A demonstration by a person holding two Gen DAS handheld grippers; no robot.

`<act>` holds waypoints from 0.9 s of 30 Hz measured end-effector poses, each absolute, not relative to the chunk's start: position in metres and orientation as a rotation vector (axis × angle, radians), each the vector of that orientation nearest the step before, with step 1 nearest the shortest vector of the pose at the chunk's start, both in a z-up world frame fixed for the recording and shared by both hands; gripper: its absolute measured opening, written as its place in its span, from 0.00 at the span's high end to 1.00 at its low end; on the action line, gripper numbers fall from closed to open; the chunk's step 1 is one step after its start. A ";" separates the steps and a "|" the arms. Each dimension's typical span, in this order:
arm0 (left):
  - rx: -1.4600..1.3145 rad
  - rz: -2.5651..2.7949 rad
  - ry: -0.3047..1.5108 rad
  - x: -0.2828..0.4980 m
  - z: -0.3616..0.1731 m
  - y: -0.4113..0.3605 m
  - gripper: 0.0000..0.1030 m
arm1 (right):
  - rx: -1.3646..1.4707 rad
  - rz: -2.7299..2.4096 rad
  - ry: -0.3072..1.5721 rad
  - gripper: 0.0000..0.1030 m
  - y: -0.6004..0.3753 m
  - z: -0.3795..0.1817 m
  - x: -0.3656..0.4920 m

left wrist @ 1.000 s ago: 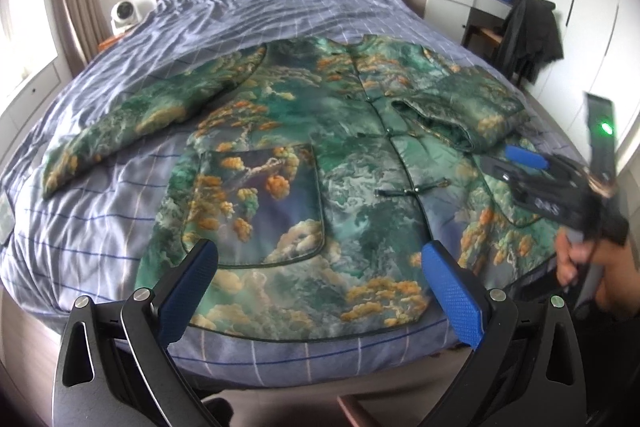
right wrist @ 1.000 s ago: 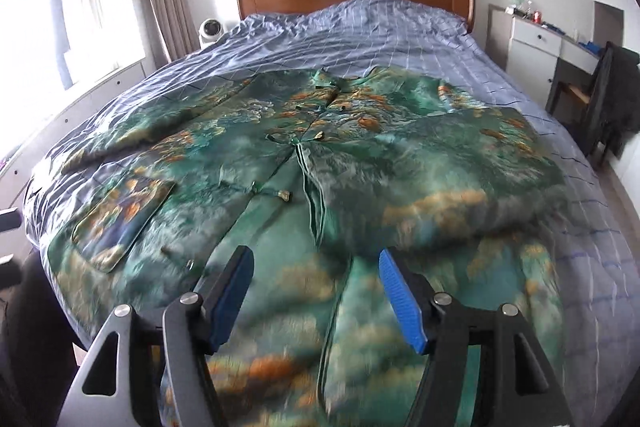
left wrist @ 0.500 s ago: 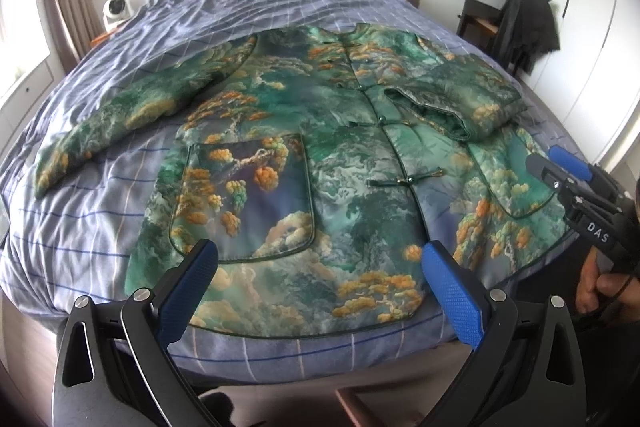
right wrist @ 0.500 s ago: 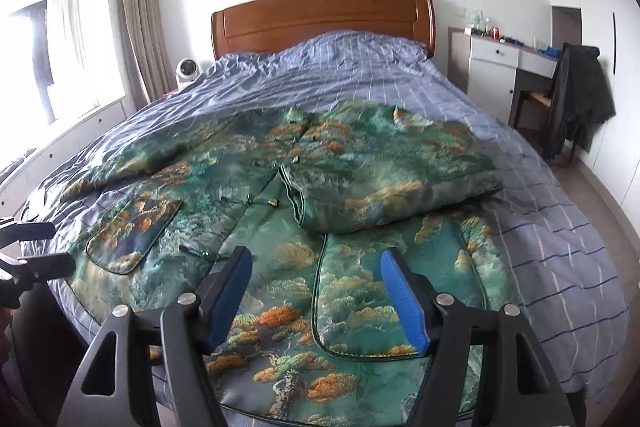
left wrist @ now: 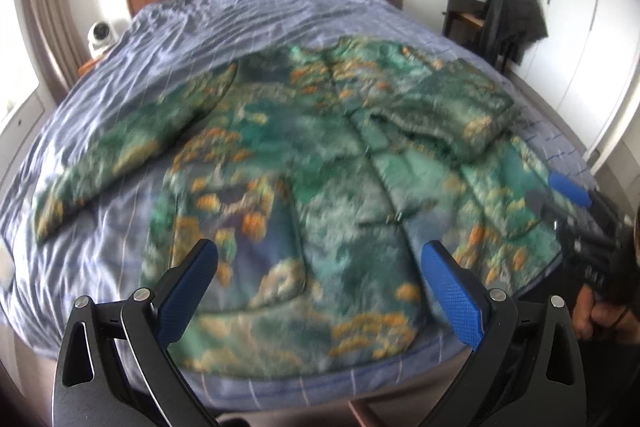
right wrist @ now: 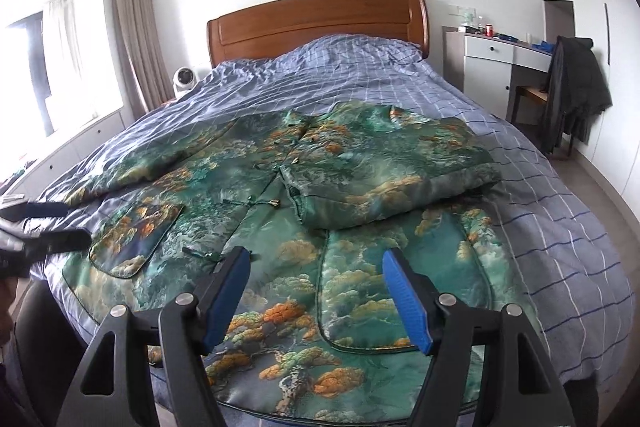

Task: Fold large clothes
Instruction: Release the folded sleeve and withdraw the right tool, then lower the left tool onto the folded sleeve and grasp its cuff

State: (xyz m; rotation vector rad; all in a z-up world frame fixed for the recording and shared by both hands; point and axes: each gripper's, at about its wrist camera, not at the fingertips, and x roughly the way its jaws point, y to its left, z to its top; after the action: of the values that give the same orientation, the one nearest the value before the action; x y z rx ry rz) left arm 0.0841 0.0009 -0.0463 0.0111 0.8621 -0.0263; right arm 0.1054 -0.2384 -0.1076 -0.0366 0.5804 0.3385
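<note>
A green padded jacket (left wrist: pixel 320 163) with orange tree print lies front-up on the bed; it also shows in the right wrist view (right wrist: pixel 304 195). Its right sleeve (right wrist: pixel 392 175) is folded across the chest. Its left sleeve (left wrist: pixel 132 139) lies stretched out to the side. My left gripper (left wrist: pixel 320 287) is open and empty, above the hem near the left pocket. My right gripper (right wrist: pixel 316 295) is open and empty, above the hem by the right pocket (right wrist: pixel 400 279). The right gripper also shows at the right edge of the left wrist view (left wrist: pixel 576 211).
The bed (right wrist: pixel 560 227) has a blue checked cover and a wooden headboard (right wrist: pixel 316 23). A white fan (right wrist: pixel 184 79) stands at the left of the headboard. A white desk (right wrist: pixel 500 59) and a chair with a dark coat (right wrist: pixel 576 95) stand at the right.
Both grippers have pulled back from the jacket toward the foot of the bed. The left view has swung and blurred. The jacket has not moved.
</note>
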 end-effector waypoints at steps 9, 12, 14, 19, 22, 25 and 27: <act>0.049 -0.133 0.890 0.114 -0.046 -0.031 0.01 | 0.000 0.295 0.571 0.32 -0.262 -0.110 0.095; 0.089 -0.144 0.868 0.126 -0.040 -0.032 0.01 | 0.022 0.272 0.561 0.32 -0.271 -0.109 0.092; 0.044 -0.133 0.854 0.140 -0.031 -0.021 0.01 | 0.030 0.267 0.566 0.32 -0.273 -0.108 0.094; -0.213 -0.200 0.886 0.194 -0.027 0.010 0.01 | 0.042 0.259 0.557 0.32 -0.279 -0.107 0.090; -0.274 -0.315 0.993 0.232 -0.055 -0.009 0.01 | 0.046 0.257 0.565 0.32 -0.281 -0.112 0.090; -0.286 -0.332 1.116 0.260 -0.088 -0.033 0.03 | 0.054 0.259 0.578 0.32 -0.284 -0.116 0.090; -0.276 -0.337 1.162 0.275 -0.106 -0.053 0.07 | 0.053 0.257 0.572 0.32 -0.285 -0.115 0.088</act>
State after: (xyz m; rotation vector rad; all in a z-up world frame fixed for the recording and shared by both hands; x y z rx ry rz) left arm 0.2749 -0.0531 -0.1064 -0.2762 1.1619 -0.3372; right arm 0.0877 -0.2847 -0.1151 0.0530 0.5718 0.2566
